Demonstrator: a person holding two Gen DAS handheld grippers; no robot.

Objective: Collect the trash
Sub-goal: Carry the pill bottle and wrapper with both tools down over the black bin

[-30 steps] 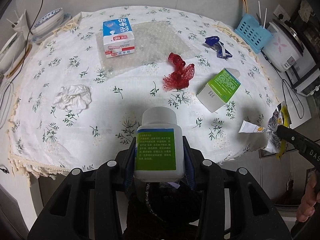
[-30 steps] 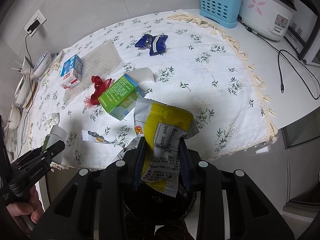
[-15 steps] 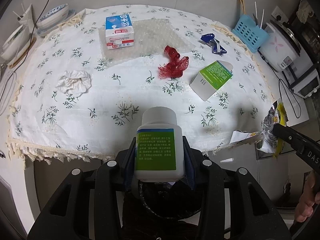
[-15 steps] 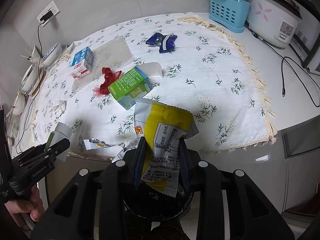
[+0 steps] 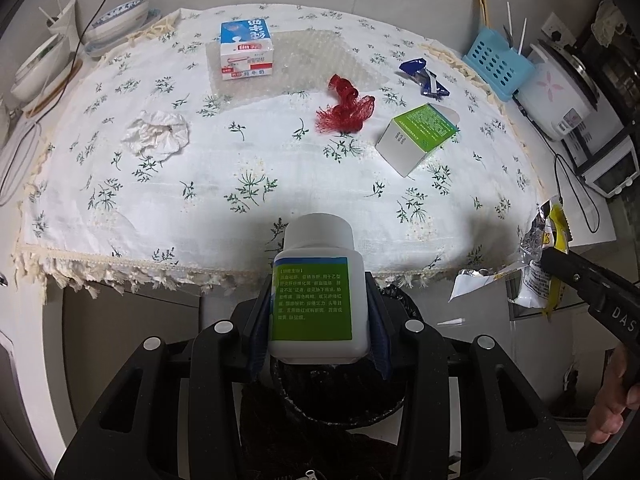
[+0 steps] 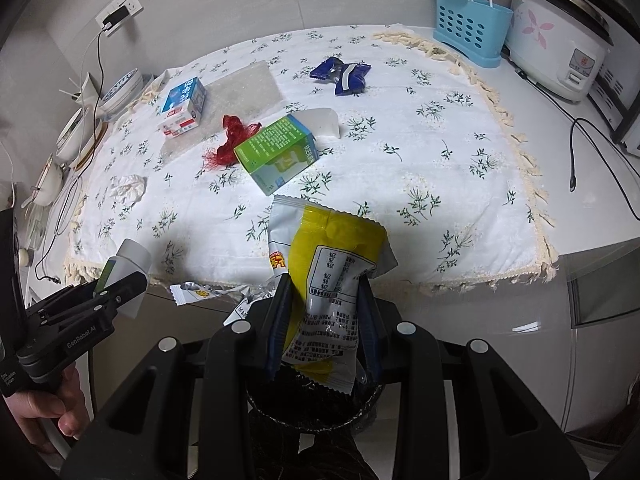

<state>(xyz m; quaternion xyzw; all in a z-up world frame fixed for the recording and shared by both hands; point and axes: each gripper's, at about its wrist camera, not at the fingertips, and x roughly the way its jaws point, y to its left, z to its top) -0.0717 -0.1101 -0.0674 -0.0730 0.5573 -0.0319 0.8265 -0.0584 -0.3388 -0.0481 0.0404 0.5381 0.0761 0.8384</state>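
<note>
Left gripper [image 5: 318, 314] is clamped on a white pill bottle [image 5: 318, 288], green label facing the camera, cap pointing toward the table. Bottle is held off the table edge, right above the black-lined trash bin [image 5: 340, 404] that sits just below the near edge of the tablecloth [image 5: 256, 168]. Judgement: held there so that letting go drops it straight in.

Right gripper [image 6: 324, 326] is clamped on a yellow-and-silver snack wrapper [image 6: 330, 264], pinched low on its body so the torn top flops upward. It also hangs above the bin [image 6: 312, 408], beside the bottle. A smaller torn wrapper piece [image 6: 192, 294] shows between the two grippers, near the table edge; cannot tell what holds it.

Still on the tablecloth, taking the green medicine box [image 5: 418, 136] as landmark: red mesh netting [image 5: 344, 110] just left of it, blue wrapper [image 5: 424, 78] behind it, milk carton [image 5: 246, 50] far left-back on a bubble-wrap sheet [image 5: 316, 60], crumpled tissue [image 5: 156, 134] well to the left.

Not trash, likely stays: blue utensil basket [image 6: 470, 30] and rice cooker [image 6: 560, 40], right-back of the box, off the cloth.

Step in hand, as judged: dropping both items in the bin; five pieces left after.
</note>
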